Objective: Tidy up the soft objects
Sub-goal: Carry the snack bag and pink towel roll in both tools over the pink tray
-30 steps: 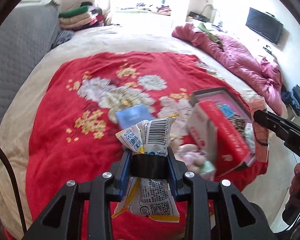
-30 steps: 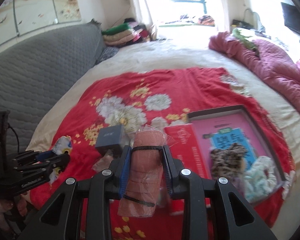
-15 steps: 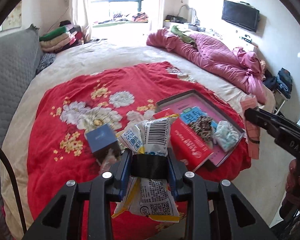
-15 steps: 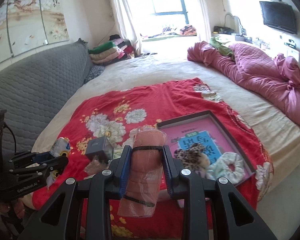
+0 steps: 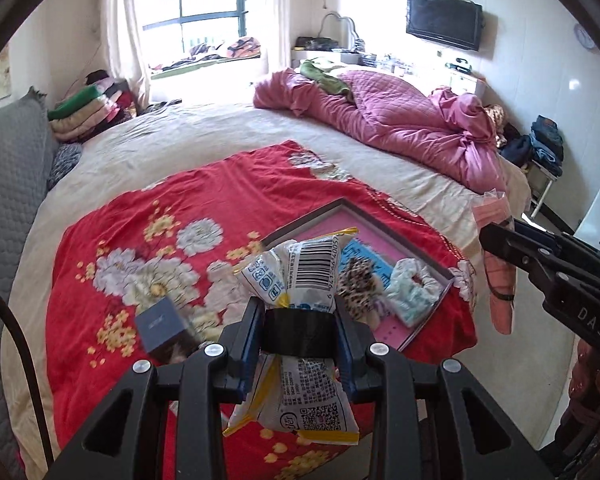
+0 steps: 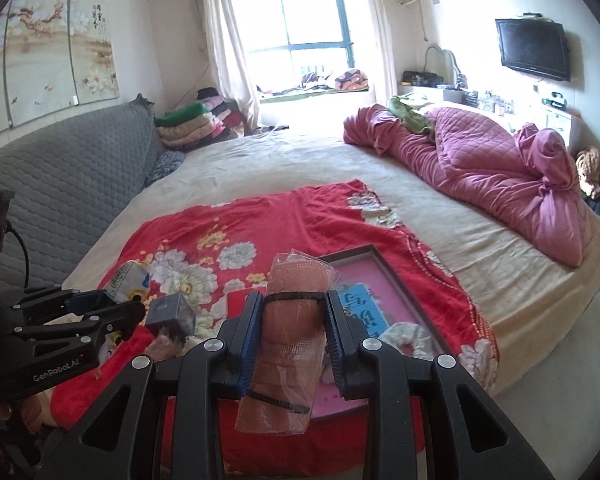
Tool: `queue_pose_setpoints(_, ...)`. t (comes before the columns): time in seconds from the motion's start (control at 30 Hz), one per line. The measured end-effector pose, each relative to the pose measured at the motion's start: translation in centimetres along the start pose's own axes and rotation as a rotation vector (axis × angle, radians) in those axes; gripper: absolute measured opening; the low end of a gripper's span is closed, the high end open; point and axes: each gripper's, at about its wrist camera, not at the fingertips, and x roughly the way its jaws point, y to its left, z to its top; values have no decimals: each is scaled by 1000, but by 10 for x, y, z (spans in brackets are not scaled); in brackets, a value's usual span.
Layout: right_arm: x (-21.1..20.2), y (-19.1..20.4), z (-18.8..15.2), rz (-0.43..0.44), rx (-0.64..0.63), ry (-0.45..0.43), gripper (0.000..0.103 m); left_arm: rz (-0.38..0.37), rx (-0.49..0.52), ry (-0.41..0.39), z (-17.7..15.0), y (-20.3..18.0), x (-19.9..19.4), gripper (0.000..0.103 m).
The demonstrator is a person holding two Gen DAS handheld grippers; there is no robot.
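Ahead of and below both claws lies the bed point(image 6: 284, 168) with its red floral blanket point(image 5: 228, 200); on it, just beyond the claws, a dark-framed pink tray point(image 5: 342, 205) carries a leopard scrunchie point(image 5: 358, 280) and a pale one point(image 5: 414, 284). The right claw point(image 6: 294, 334) clamps a bagged peach cloth roll point(image 6: 296, 320). The left claw point(image 5: 300, 330) grips a crumpled white snack packet point(image 5: 304, 268), a small grey box point(image 5: 162, 326) to its left.

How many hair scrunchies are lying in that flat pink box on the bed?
2: a leopard-print scrunchie in the middle of the pink box, and a pale scrunchie beside it at the box's near corner. Others may be hidden behind the held packet.
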Motion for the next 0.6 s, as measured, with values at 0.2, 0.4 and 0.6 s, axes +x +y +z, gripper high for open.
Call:
queue_pose_setpoints(0.2,-6,-28,4,-37,36,3,31,-47,29,12,19,-27,15,33)
queue_pose_setpoints(0.4,-5,-49,9,-69,57,8,31,-78,67,36,33,-51,37,33)
queue_pose_setpoints(0.6,5,-62,17,-89,67,24,31,-107,91,73,40,-71,68,33)
